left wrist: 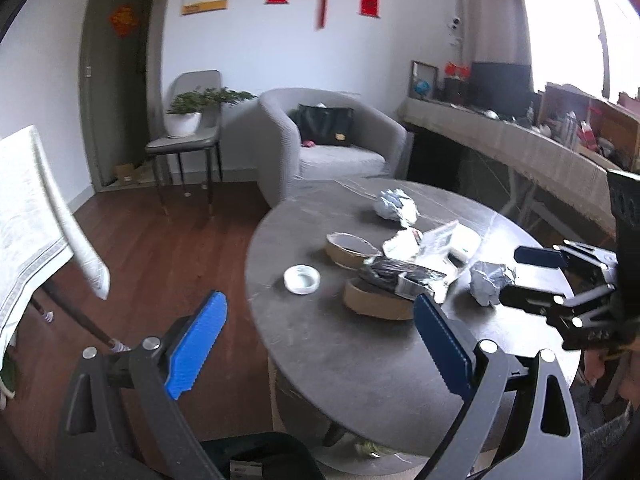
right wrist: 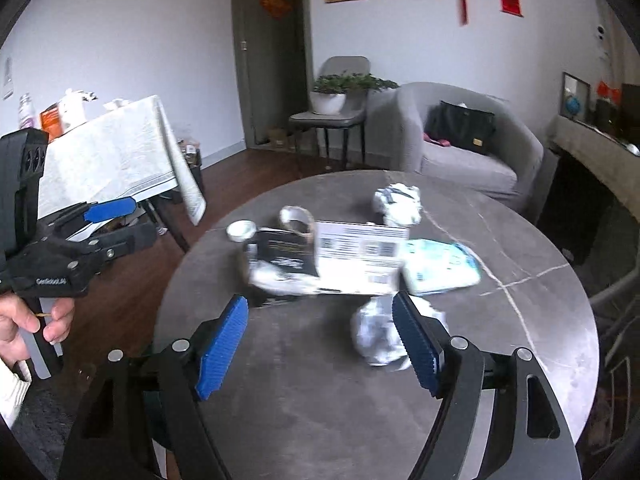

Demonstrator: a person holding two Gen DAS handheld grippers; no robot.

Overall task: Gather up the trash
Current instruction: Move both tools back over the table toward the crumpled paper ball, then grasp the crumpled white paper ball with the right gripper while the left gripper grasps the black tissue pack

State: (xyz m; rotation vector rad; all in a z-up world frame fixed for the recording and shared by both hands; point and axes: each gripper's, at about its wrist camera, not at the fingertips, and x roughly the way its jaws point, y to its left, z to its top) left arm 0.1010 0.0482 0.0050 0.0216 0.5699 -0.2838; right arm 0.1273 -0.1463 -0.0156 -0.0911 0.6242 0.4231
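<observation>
Trash lies on a round grey table (left wrist: 340, 360) (right wrist: 320, 400): a crumpled paper ball (left wrist: 490, 280) (right wrist: 376, 336) nearest, a second crumpled ball (left wrist: 396, 206) (right wrist: 398, 202) at the far side, a black packet (left wrist: 400, 276) (right wrist: 286, 256), a white printed carton (right wrist: 360, 256), a tissue pack (right wrist: 440, 266), two tape rolls (left wrist: 376, 300) (left wrist: 350, 248) and a white lid (left wrist: 302, 279) (right wrist: 241, 231). My left gripper (left wrist: 320, 344) is open over the table's left edge, empty. My right gripper (right wrist: 320, 344) (left wrist: 532, 276) is open, its right finger beside the near paper ball.
A grey armchair (left wrist: 332, 144) (right wrist: 468, 144) with a black bag stands behind the table. A chair with a potted plant (left wrist: 188, 120) (right wrist: 332, 96) is by the door. A cloth-covered table (right wrist: 112, 152) is at left, a cluttered sideboard (left wrist: 540, 140) at right. A dark bin (left wrist: 260, 460) sits below.
</observation>
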